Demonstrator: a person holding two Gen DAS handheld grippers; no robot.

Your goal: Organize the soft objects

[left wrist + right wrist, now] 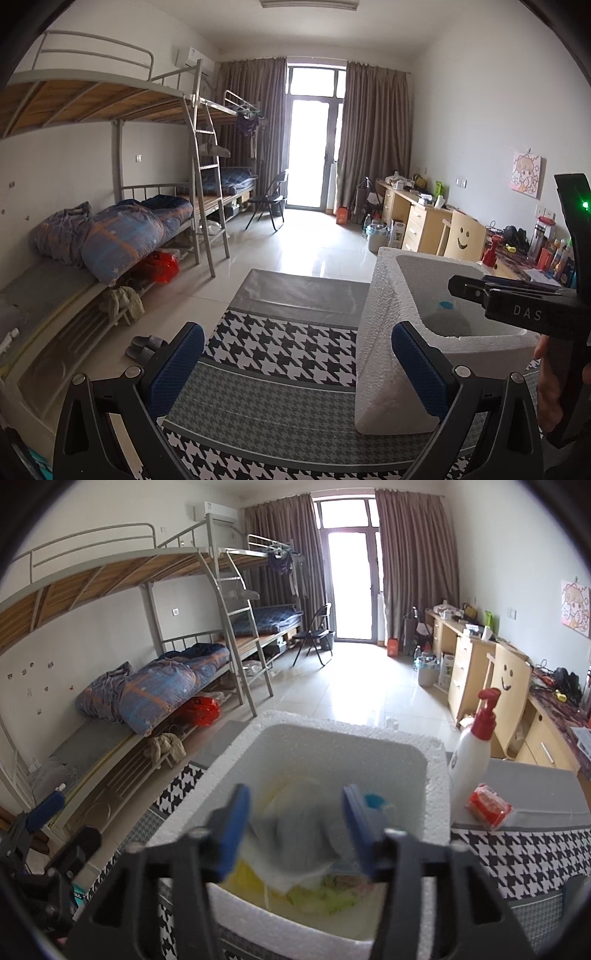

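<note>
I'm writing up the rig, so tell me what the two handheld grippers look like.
Both are black plastic with angular, cut-out frames, silver screws at the joints and blue textured pads on the fingers. The left gripper shows its pads most clearly. The right gripper looks the same; seen from the left wrist view, its body bears white letters "DAS" and a green light on an upright black part.

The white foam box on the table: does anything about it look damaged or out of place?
The foam box stands upright on the houndstooth tablecloth. Its near rim looks chipped and uneven in the left wrist view. Soft items lie loosely inside, blurred.
</note>
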